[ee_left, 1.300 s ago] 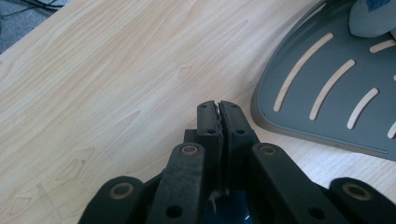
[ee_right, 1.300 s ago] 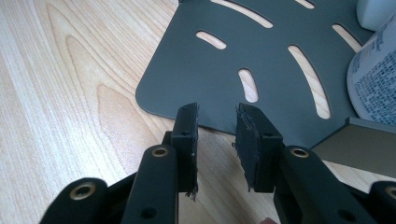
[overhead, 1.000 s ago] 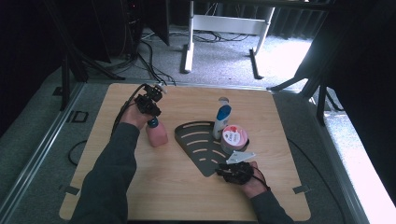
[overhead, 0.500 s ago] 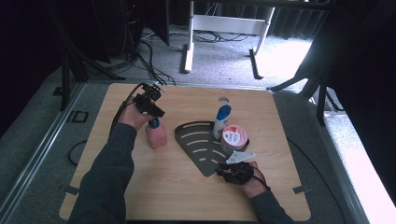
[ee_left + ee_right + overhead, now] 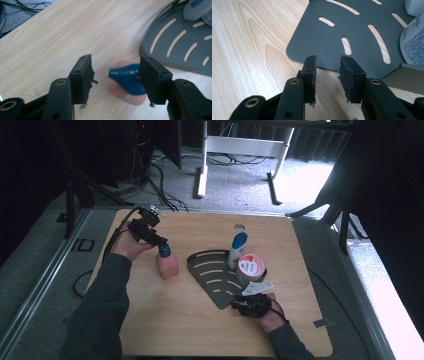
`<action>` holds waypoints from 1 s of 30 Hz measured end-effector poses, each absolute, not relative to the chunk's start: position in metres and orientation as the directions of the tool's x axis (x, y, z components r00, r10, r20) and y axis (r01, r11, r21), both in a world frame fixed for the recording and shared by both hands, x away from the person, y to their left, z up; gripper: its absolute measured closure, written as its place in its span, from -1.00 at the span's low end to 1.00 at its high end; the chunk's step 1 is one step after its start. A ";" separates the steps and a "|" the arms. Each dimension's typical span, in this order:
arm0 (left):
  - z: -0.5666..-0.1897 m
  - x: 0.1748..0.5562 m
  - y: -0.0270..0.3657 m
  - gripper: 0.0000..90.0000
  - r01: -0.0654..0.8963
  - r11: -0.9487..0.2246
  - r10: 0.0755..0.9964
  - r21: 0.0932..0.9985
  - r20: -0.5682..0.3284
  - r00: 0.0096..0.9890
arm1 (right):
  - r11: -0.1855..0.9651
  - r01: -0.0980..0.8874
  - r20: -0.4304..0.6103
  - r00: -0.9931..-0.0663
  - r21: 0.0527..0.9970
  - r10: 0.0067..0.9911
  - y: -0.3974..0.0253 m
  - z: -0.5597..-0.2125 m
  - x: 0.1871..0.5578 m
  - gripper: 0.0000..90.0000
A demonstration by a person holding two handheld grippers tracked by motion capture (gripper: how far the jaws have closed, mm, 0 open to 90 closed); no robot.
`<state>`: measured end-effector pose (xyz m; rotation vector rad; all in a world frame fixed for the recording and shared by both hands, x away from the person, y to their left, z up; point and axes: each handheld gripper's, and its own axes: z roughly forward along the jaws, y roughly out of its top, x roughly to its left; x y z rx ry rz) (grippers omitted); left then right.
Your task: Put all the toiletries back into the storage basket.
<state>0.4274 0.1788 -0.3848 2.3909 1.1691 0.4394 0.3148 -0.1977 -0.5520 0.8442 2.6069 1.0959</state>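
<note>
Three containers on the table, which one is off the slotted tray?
The pink bottle with the blue cap: it stands on bare wood left of the grey slotted tray, between the left gripper's open jaws. The white-and-blue bottle and pink-lidded tub sit on the tray.

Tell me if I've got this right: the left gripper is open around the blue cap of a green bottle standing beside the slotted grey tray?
Nearly. The bottle is pink, not green, as the left gripper view shows. The left gripper is open around its blue cap, beside the slotted grey tray.
</note>
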 end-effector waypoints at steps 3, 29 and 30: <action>-0.386 0.425 0.181 -0.11 0.660 -0.561 0.797 0.499 0.112 0.593 | 0.565 0.428 0.042 -0.821 0.706 0.569 -0.198 -0.552 0.315 0.46; -0.427 0.417 0.175 -0.33 0.576 -0.663 0.691 0.479 0.095 0.717 | 0.568 0.428 0.043 -0.824 0.703 0.566 -0.197 -0.552 0.315 0.44; -0.429 0.416 0.175 -0.30 0.572 -0.662 0.690 0.484 0.094 0.718 | 0.568 0.427 0.043 -0.824 0.703 0.565 -0.197 -0.552 0.315 0.44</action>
